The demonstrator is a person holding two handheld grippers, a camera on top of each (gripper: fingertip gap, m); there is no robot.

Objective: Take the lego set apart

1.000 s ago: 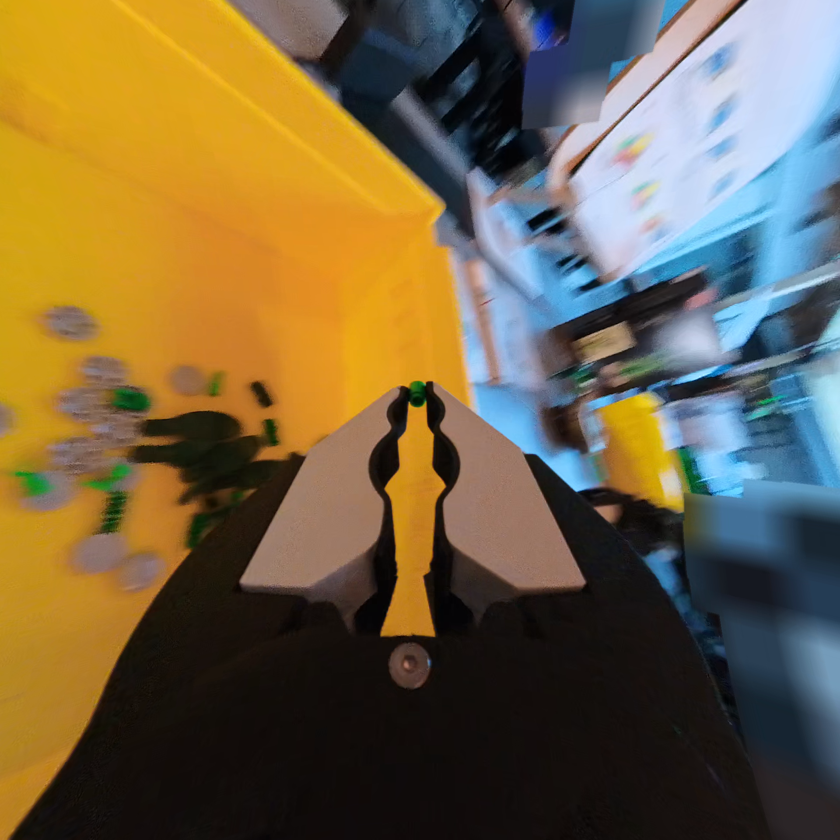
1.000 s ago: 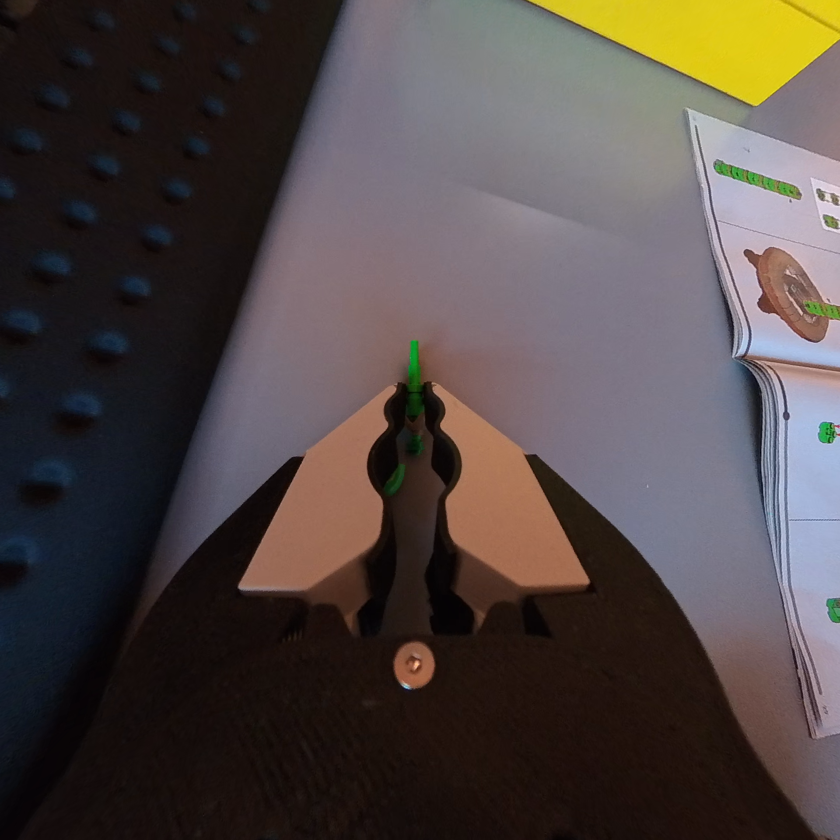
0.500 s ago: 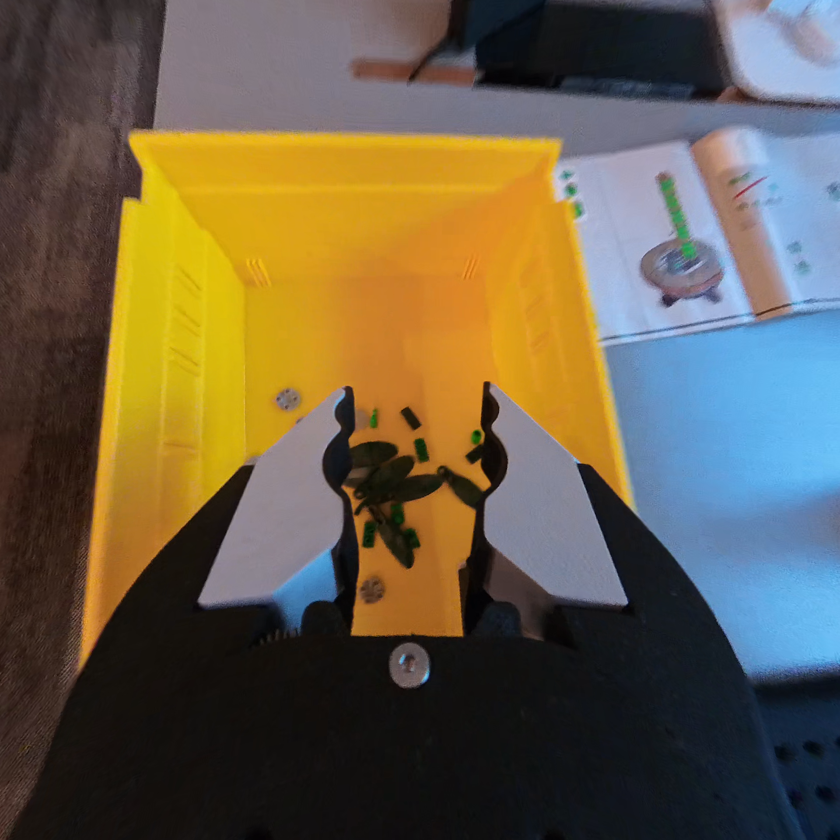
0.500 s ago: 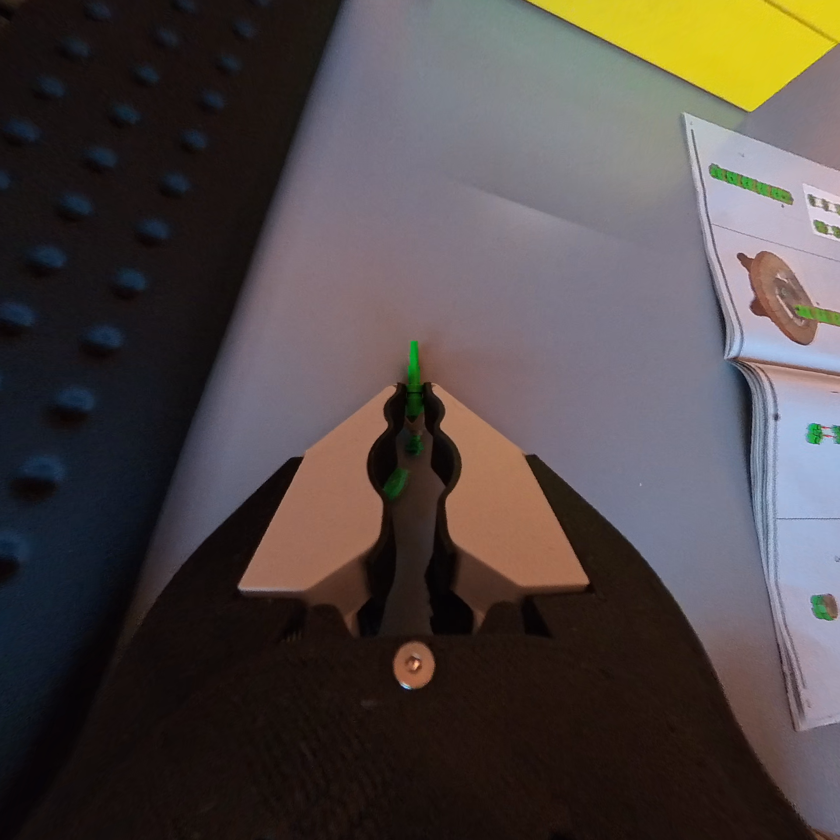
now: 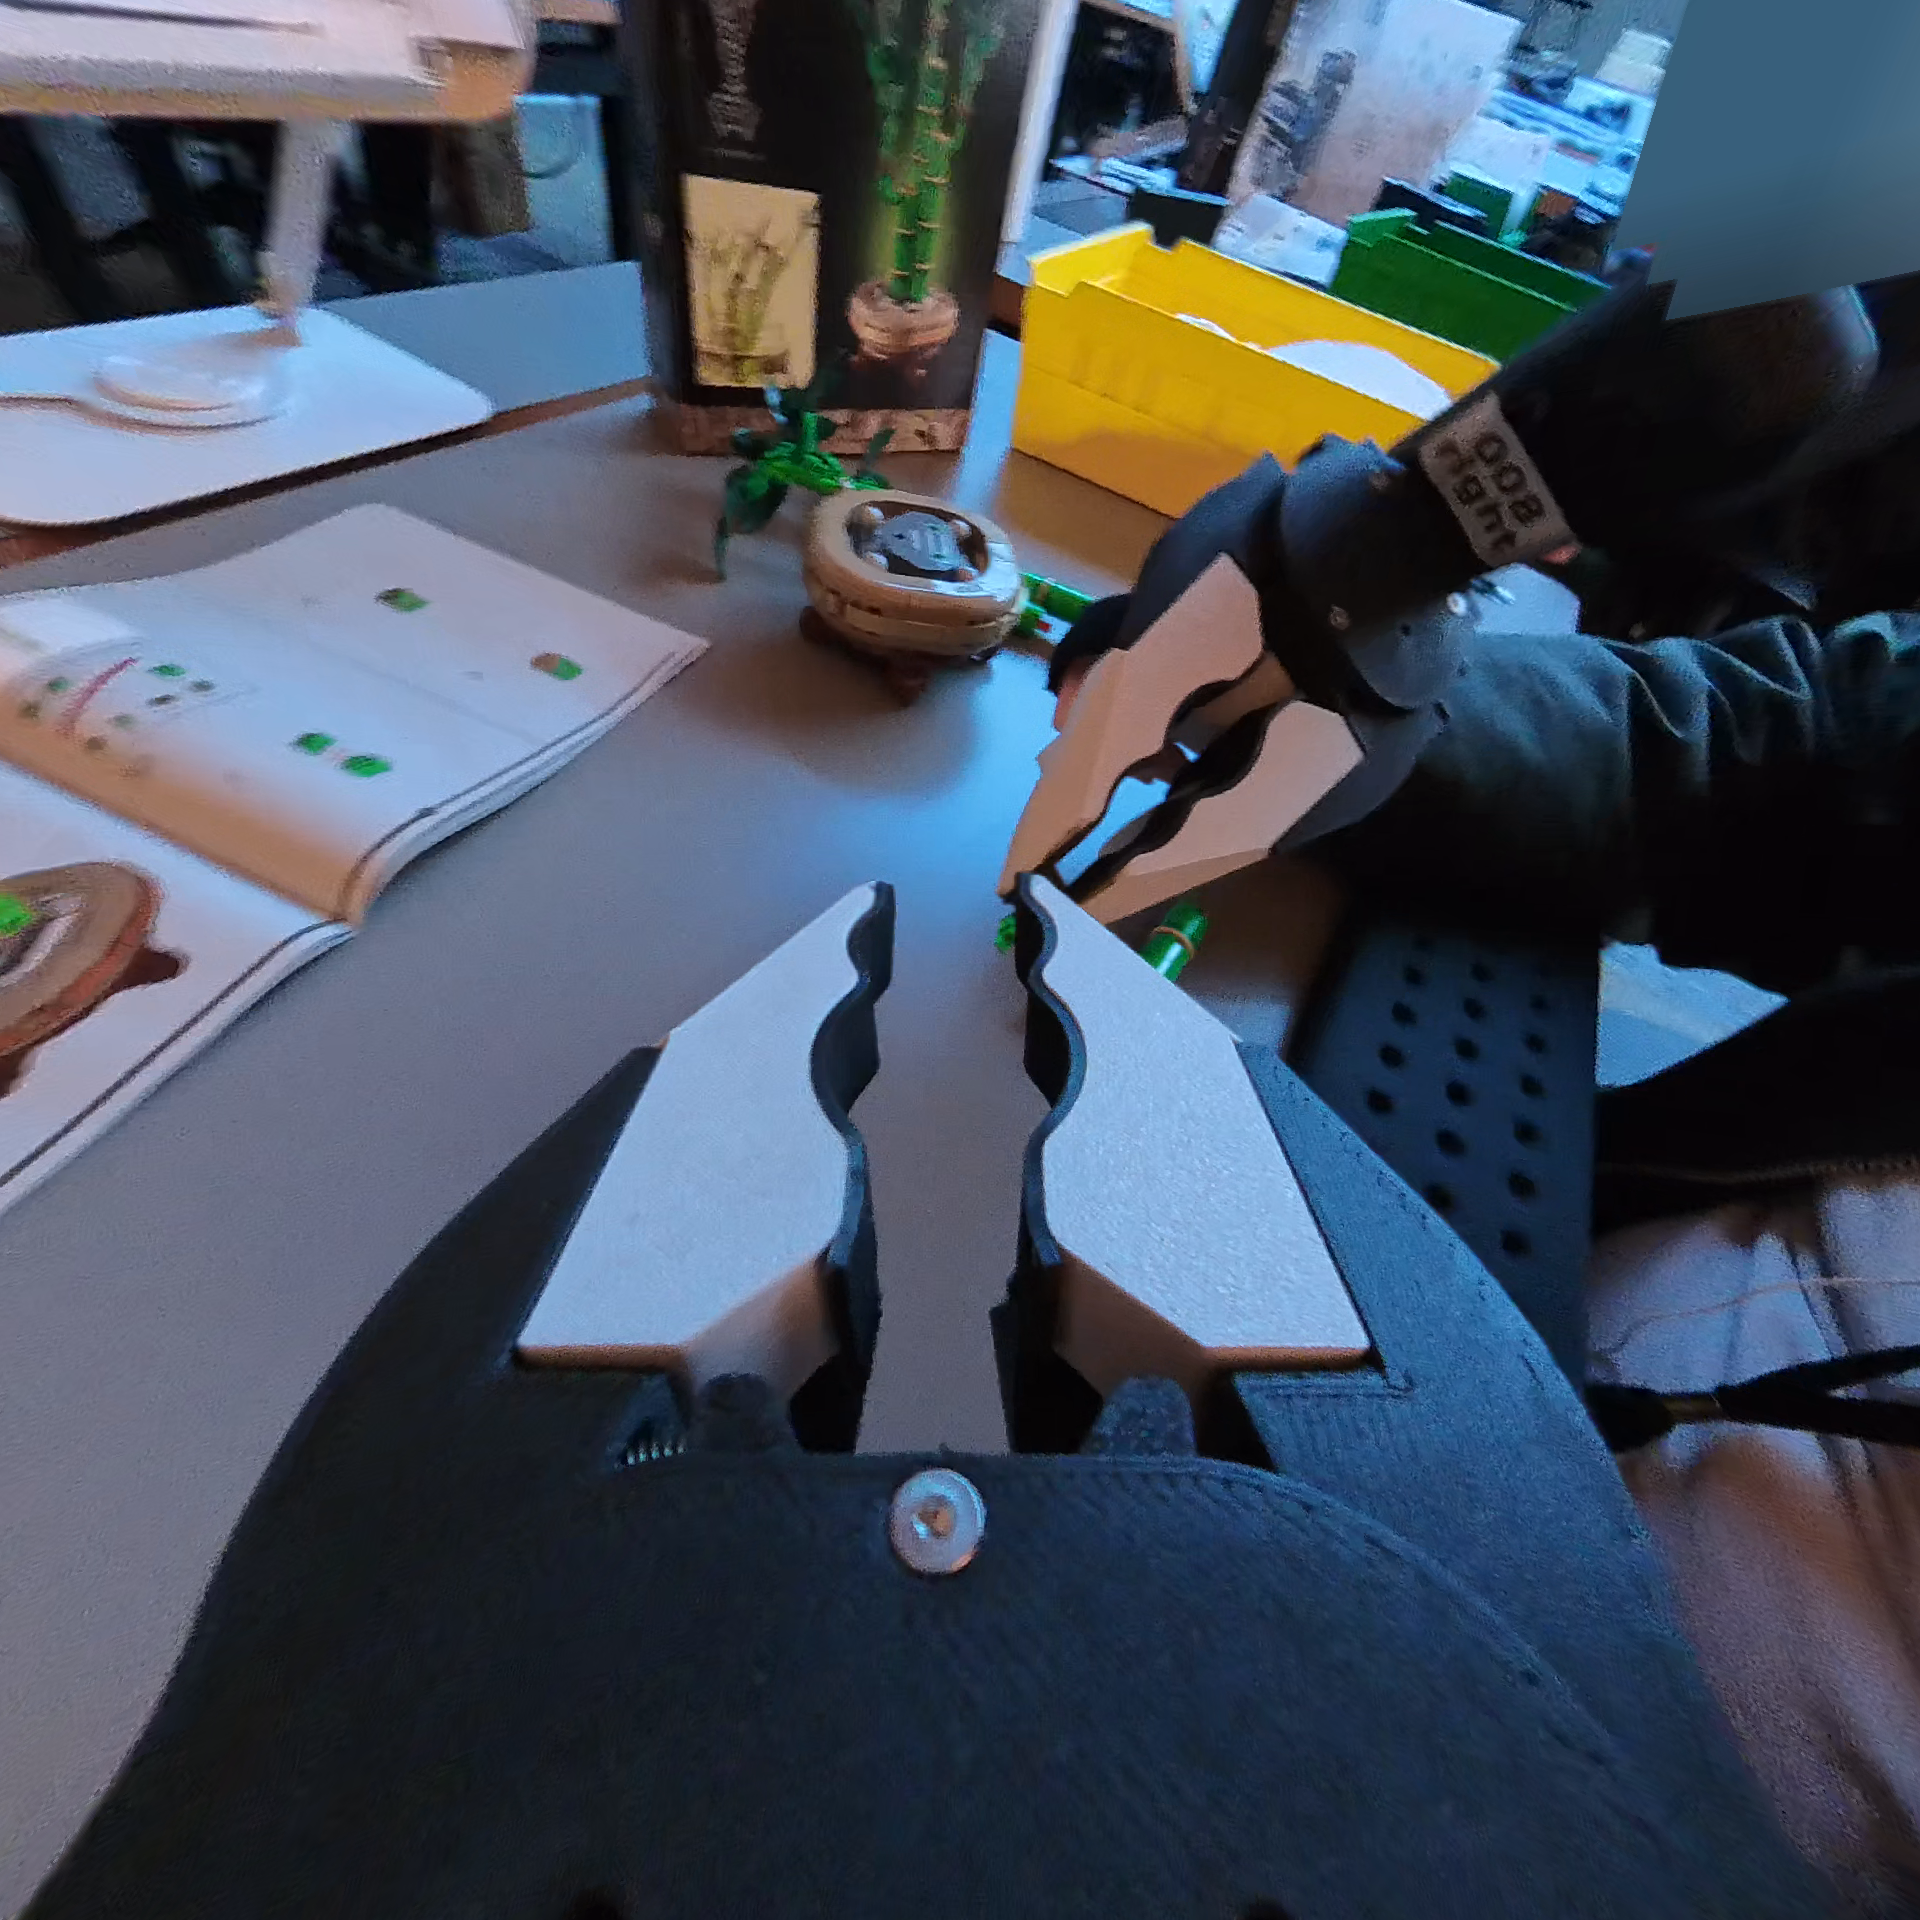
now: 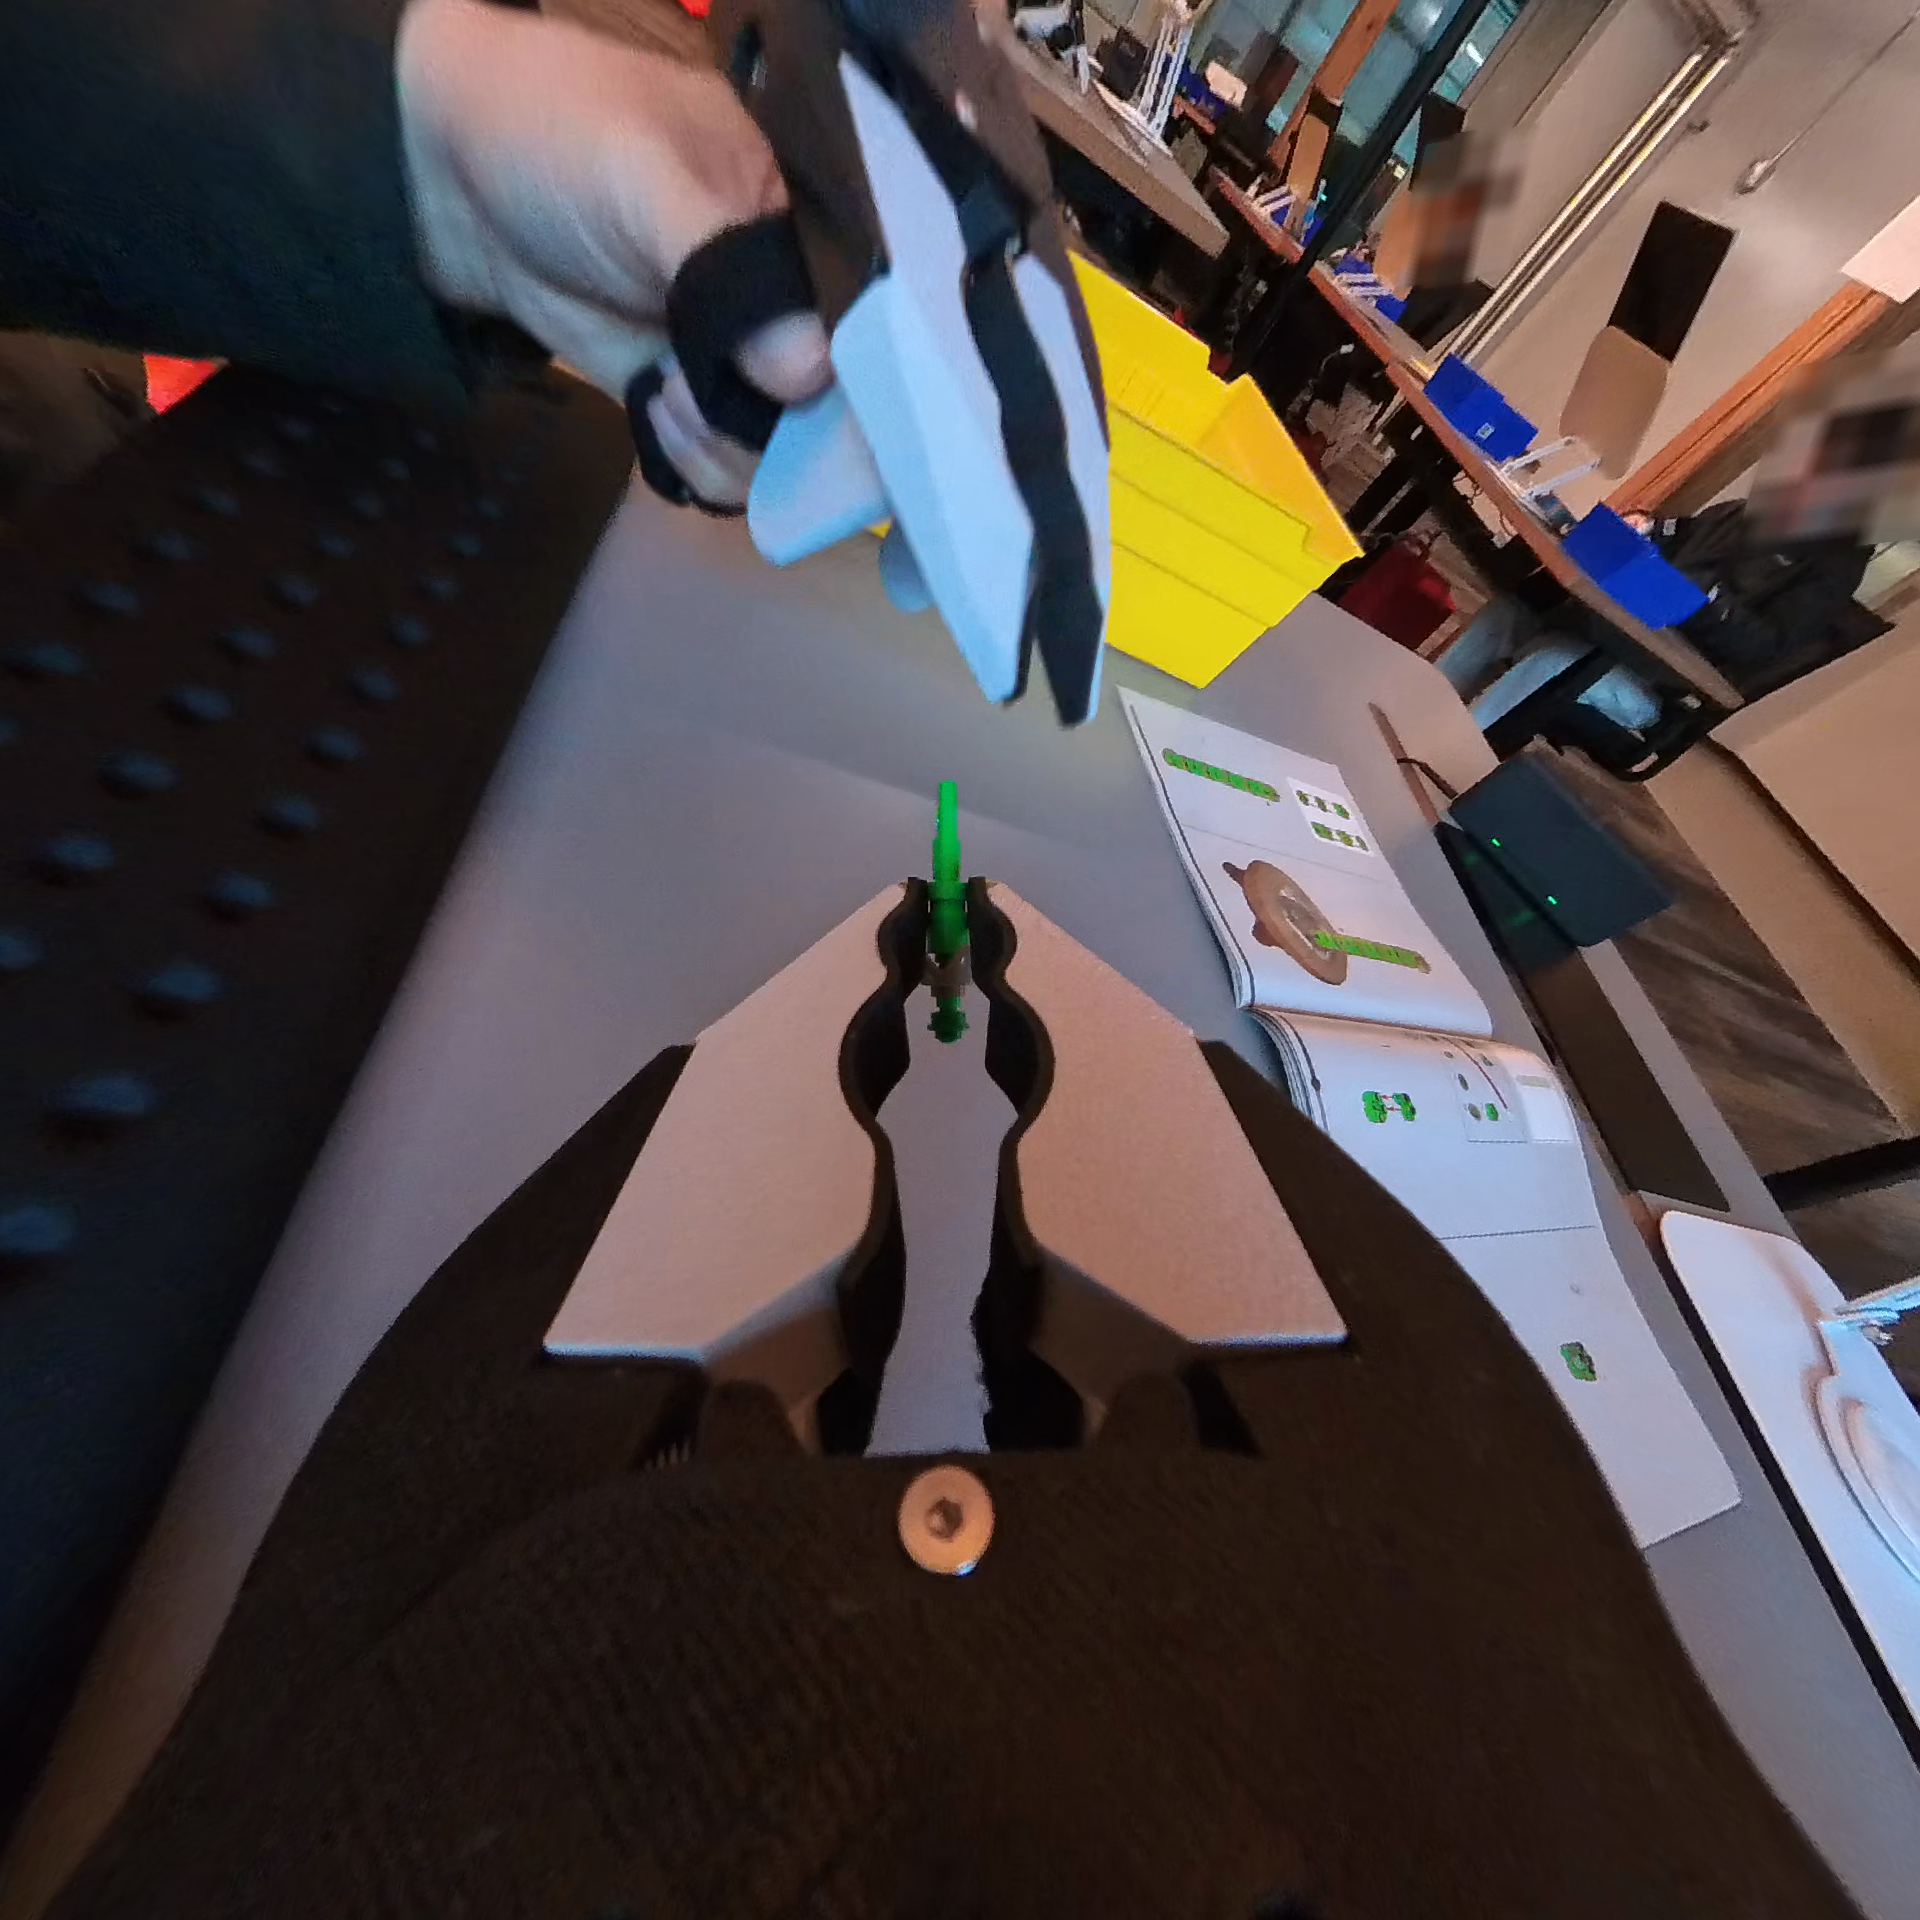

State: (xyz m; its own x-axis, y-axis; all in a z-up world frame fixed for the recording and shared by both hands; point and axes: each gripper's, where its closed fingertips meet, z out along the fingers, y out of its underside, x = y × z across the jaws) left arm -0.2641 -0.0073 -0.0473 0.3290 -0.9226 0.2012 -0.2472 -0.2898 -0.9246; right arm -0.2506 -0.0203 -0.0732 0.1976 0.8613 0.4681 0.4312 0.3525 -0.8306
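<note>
Stem piece pinched in the right gripper, left gripper coming in empty to pull a part off.

Left gripper point(image 5: 954, 902), at frame centre in its own view, is spread with nothing between its fingers, its right tip near the right gripper point(image 5: 1023, 883). In the right wrist view the right gripper point(image 6: 945, 885) at centre is pressed together on a thin green stem piece point(image 6: 945, 894) poking past its tips. Best, I judge, to close squarely on the exposed end and pull straight along it. The tan lego pot point(image 5: 909, 587) with leaves lies mid-table, upper centre, in front of the yellow bin point(image 5: 1174, 416).
</note>
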